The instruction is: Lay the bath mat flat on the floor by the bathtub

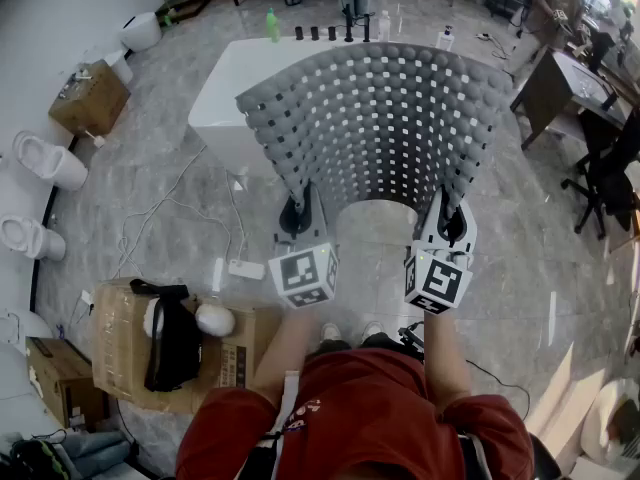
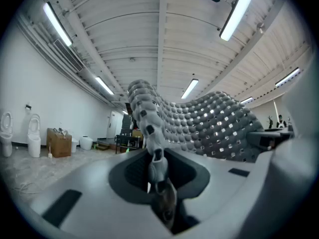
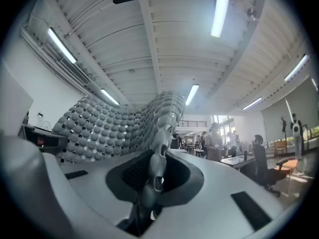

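Note:
A grey bath mat [image 1: 375, 118] made of round bumps with square holes hangs spread between my two grippers, held up in the air in front of the white bathtub [image 1: 222, 93]. My left gripper [image 1: 297, 211] is shut on the mat's near left corner, and my right gripper [image 1: 451, 223] is shut on its near right corner. In the left gripper view the mat [image 2: 199, 121] runs up out of the jaws and off to the right. In the right gripper view the mat [image 3: 114, 128] rises from the jaws and spreads left. The mat hides much of the tub.
Bottles [image 1: 271, 24] stand along the tub's far rim. A cardboard box [image 1: 120, 343] with a black bag on it sits at my left, toilets [image 1: 48, 160] line the left wall, cables [image 1: 190, 213] trail on the marble floor. Desks and chairs [image 1: 600, 168] stand at right.

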Demonstrator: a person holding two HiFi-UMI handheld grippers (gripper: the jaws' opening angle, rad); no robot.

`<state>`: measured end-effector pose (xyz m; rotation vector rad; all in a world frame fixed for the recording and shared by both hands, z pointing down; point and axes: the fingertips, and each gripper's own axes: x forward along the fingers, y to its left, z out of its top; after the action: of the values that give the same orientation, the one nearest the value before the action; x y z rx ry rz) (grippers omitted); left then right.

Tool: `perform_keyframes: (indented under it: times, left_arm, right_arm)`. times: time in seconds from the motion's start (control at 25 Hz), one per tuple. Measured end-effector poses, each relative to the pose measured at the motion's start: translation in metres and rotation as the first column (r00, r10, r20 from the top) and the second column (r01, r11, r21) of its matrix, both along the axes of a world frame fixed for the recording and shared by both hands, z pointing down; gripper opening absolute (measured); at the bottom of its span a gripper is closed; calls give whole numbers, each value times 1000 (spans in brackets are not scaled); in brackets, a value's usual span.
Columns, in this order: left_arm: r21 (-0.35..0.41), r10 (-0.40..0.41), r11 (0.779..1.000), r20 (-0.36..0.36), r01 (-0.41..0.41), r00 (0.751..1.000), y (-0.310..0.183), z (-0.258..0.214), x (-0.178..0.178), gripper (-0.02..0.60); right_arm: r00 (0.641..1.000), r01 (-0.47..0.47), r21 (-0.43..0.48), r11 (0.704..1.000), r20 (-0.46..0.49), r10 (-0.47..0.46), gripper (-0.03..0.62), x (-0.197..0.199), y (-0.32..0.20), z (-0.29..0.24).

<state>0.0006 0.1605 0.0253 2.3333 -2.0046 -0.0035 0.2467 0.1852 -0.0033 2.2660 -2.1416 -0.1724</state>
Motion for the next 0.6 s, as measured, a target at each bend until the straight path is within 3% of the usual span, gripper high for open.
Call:
perform_keyframes:
  times: [0.16, 0.36, 0.6]
  left_arm:
    - [24, 5, 1000, 12, -6, 1000, 6, -13, -5, 74]
    - [31, 14, 999, 11, -14, 1000, 12, -14, -41, 71]
    - [49, 42, 998, 28, -43, 999, 17, -14, -61, 71]
  right_arm:
    - [1000, -11, 19, 1000, -13, 12, 52, -6, 5, -11]
    - [1000, -23, 18, 1000, -18, 24, 52, -41, 10, -11]
    - [999, -37, 13, 999, -10, 37, 54, -64, 17, -6]
